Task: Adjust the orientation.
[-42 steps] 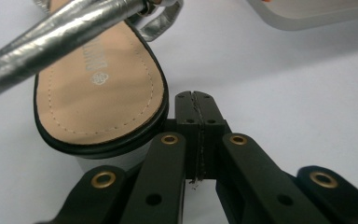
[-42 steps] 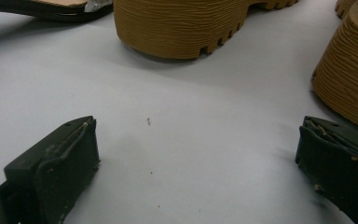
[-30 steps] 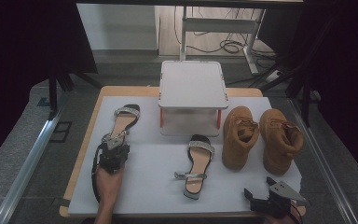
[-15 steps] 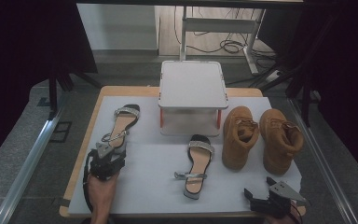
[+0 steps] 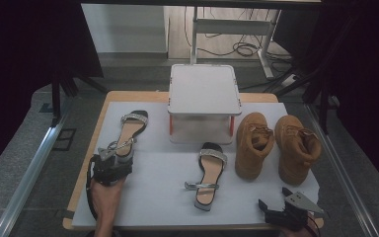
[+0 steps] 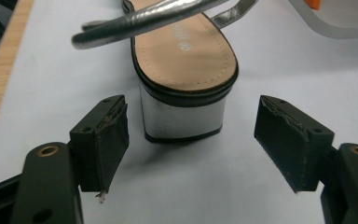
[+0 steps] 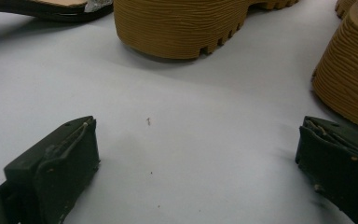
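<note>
Bench (image 5: pixel 296 197), white-covered. Left gripper (image 6: pixel 191 144): jaws spread wide, just behind the block heel of the left sandal (image 6: pixel 184 70), not touching it. Right gripper (image 7: pixel 196 163): jaws apart, empty, at near right corner. Second sandal (image 5: pixel 207 175) at centre. Two tan boots (image 5: pixel 276 145) at right. White box (image 5: pixel 202 101) at far centre.

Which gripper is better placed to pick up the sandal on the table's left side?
Left. The left gripper is open with the left sandal's heel just ahead between its jaws; the right gripper sits near the boots.
</note>
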Tool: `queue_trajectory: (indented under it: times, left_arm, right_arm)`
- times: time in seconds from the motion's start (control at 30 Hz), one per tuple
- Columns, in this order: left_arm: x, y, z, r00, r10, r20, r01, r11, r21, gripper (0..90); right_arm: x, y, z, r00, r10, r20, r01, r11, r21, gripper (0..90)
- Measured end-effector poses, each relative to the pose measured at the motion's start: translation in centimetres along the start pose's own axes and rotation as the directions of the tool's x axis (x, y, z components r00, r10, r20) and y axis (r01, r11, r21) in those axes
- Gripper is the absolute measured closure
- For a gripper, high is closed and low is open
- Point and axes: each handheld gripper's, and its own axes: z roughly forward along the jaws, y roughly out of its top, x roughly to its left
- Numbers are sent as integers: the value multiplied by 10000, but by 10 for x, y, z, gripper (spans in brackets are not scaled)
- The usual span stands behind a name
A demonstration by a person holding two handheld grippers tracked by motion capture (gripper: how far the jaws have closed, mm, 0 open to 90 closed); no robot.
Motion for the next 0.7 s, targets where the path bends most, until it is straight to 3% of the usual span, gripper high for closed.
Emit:
queue_trajectory:
  times: [0.17,0.7]
  left_arm:
    - [2,3,7,9999,-129,-108,131,9998,122,252]
    - [-7,24,31,9960,220,-871,-197,9994,278,207]
  right_arm:
    - [0,0,0,10000,4,0,-4,10000,0,0]
    - [0,0,0,10000,-7,3,7,10000,-8,0]
